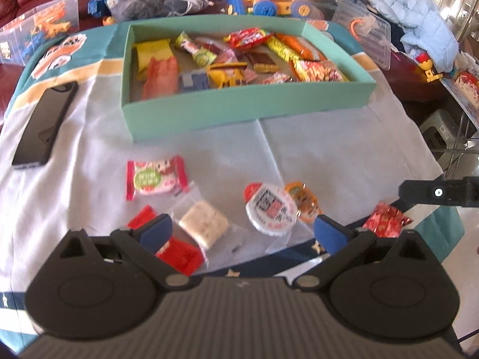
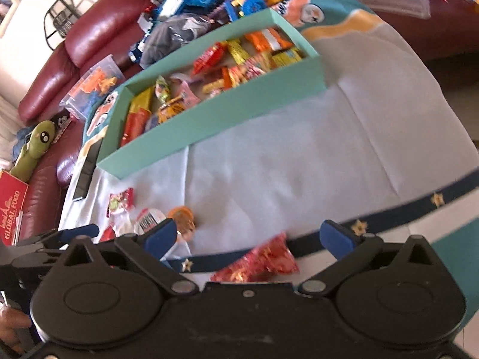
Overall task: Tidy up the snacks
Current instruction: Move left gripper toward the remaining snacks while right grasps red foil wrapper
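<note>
Both tongs, left tongs [image 1: 242, 233] and right tongs [image 2: 248, 239], gape wide, empty. We see most snacks in the teal box [image 1: 239, 110]; six loose packets [image 1: 269, 209] remain on the surface [image 1: 329, 155].
</note>
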Available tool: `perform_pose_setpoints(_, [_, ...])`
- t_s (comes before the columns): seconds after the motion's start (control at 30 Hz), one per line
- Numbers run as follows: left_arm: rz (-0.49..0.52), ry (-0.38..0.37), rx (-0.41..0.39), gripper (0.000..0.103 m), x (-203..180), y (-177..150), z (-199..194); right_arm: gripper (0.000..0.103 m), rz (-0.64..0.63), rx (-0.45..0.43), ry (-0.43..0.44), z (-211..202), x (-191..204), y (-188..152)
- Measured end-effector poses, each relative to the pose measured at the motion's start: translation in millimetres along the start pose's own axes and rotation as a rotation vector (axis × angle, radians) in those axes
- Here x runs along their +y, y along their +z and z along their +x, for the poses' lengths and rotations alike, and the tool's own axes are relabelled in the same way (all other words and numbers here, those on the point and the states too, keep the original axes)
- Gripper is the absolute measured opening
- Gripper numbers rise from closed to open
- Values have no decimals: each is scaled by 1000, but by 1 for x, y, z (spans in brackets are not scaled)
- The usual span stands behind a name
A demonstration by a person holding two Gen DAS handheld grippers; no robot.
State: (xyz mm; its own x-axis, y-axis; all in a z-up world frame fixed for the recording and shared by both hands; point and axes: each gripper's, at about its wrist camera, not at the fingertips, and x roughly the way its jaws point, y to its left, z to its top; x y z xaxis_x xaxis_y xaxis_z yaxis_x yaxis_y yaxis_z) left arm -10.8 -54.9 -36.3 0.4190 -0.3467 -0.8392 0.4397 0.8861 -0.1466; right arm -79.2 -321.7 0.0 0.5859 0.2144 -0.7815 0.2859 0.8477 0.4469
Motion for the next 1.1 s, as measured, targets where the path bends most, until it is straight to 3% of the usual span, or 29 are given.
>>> perform_pose_setpoints(0.1, [-5, 3, 9, 103, 3, -4, 2, 102, 8, 7, -7, -2, -4, -4])
perform_pose_setpoints(0.23, [8, 13, 7, 103, 2, -7, 4, 85, 7, 54, -12, 2, -10, -9])
perform_pose_setpoints(0.33, [10, 14, 18, 103, 1, -7, 8, 54, -2, 110, -13, 6, -13, -17])
perform_pose_setpoints(0.37, [9, 14, 22, 103, 1, -8, 9, 34, 3, 131, -4, 8, -15, -21])
perform_pose_setpoints(0.4, [9, 15, 27, 103, 1, -8, 11, 22, 7, 149, 6, 10, -15, -23])
perform_pose_setpoints(0.57, [29, 30, 37, 103, -2, -8, 14, 20, -33, 131, 4, 20, -8, -24])
perform_pose_setpoints(0.73, [40, 43, 41, 103, -4, -2, 20, 21, -57, 78, 2, 37, -4, -3])
perform_pose_setpoints(0.93, [114, 39, 54, 103, -20, 4, 33, 35, -50, 84, 25, 52, 0, 3])
perform_pose_setpoints(1.1, [174, 47, 41, 98, -29, 9, 43, 36, -101, 51, 12, 55, 10, 0])
